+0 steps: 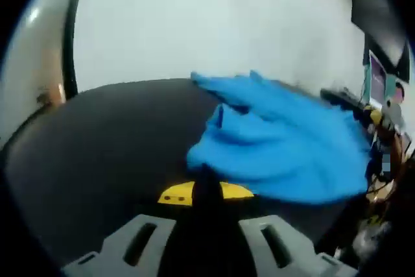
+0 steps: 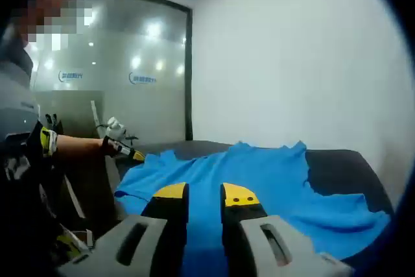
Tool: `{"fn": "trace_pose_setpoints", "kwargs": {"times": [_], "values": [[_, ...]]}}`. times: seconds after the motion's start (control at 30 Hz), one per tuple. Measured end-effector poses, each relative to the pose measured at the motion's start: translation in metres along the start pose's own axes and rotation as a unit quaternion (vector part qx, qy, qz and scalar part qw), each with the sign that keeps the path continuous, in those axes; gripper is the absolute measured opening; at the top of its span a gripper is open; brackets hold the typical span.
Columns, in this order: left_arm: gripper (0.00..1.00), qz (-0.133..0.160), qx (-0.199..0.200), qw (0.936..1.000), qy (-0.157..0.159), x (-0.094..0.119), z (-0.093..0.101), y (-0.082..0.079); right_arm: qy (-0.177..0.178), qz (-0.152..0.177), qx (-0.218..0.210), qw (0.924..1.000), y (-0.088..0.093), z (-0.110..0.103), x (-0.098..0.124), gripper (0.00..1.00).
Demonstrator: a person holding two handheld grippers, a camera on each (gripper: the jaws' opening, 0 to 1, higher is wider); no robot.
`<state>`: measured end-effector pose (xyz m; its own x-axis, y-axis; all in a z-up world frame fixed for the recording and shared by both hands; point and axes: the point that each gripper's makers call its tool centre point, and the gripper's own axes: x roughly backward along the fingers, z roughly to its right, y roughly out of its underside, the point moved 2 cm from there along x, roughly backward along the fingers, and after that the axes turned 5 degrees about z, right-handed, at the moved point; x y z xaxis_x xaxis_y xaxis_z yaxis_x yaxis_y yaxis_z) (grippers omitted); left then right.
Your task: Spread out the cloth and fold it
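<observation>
Clamping an edge of the blue cloth [image 1: 285, 150] between its yellow-tipped jaws, the left gripper [image 1: 205, 189] sits at the bottom centre of the left gripper view, jaws drawn together with the fabric rising out of them and bunching toward the right of the frame, blurred. Beneath it lies the dark worktop [image 1: 97, 147], and a white wall [image 1: 207, 24] fills the upper part of the frame. In the right gripper view, the right gripper [image 2: 203, 200] rises from the bottom centre with its yellow-tipped jaws slightly parted; the cloth [image 2: 259, 173] shows in the narrow gap and behind them, and I cannot tell whether they grasp it. The cloth lies spread over the dark worktop [image 2: 337, 167] across the middle and lower right of the frame, its far edge ragged. At the left of this view the left gripper [image 2: 123, 150] meets the cloth's left corner, held by a person's hand [image 2: 45, 144]. A glass partition [image 2: 130, 69] stands at upper left.
</observation>
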<state>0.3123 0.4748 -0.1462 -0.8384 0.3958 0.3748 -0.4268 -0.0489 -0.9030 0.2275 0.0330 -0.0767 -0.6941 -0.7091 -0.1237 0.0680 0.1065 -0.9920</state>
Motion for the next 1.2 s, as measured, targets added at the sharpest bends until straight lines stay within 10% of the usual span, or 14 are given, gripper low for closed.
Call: {"fn": "trace_pose_setpoints", "kwargs": {"times": [0.1, 0.37, 0.57, 0.73, 0.83, 0.93, 0.97, 1.03, 1.13, 1.2], "values": [[0.16, -0.004, -0.054, 0.9984, -0.015, -0.016, -0.002, 0.0, -0.004, 0.004, -0.012, 0.9999, -0.001, 0.0, -0.001, 0.17], [0.02, -0.031, -0.042, 0.996, -0.073, -0.021, 0.0, -0.005, 0.019, 0.017, -0.029, 0.9993, -0.004, 0.017, 0.0, 0.17], [0.0, -0.039, 0.007, 0.9965, -0.073, 0.03, 0.009, -0.027, 0.079, -0.099, 0.078, 0.9889, 0.057, 0.043, 0.004, 0.16], [0.0, -0.043, -0.018, 0.9948, -0.09, 0.049, 0.002, -0.032, 0.072, -0.134, 0.106, 0.9827, 0.068, 0.037, 0.001, 0.16], [0.0, -0.052, 0.007, 0.9959, -0.073, 0.036, -0.011, -0.018, 0.076, -0.132, 0.09, 0.9843, 0.069, 0.039, 0.002, 0.16], [0.0, -0.141, 0.006, 0.9862, -0.086, 0.03, -0.032, 0.027, 0.075, -0.129, 0.079, 0.9855, 0.069, 0.04, 0.003, 0.16], [0.0, -0.068, 0.013, 0.9956, -0.063, 0.026, -0.029, 0.01, 0.075, -0.129, 0.08, 0.9856, 0.069, 0.04, 0.003, 0.16], [0.03, -0.096, 0.055, 0.9886, -0.102, 0.042, -0.04, 0.015, 0.076, -0.127, 0.082, 0.9856, 0.069, 0.041, 0.003, 0.16], [0.04, -0.075, -0.039, 0.9793, -0.184, 0.061, -0.075, 0.0, 0.075, -0.125, 0.08, 0.9861, 0.069, 0.041, 0.003, 0.16], [0.05, -0.058, -0.027, 0.9744, -0.216, 0.067, -0.086, -0.008, 0.074, -0.122, 0.078, 0.9867, 0.068, 0.041, 0.003, 0.16]]}}
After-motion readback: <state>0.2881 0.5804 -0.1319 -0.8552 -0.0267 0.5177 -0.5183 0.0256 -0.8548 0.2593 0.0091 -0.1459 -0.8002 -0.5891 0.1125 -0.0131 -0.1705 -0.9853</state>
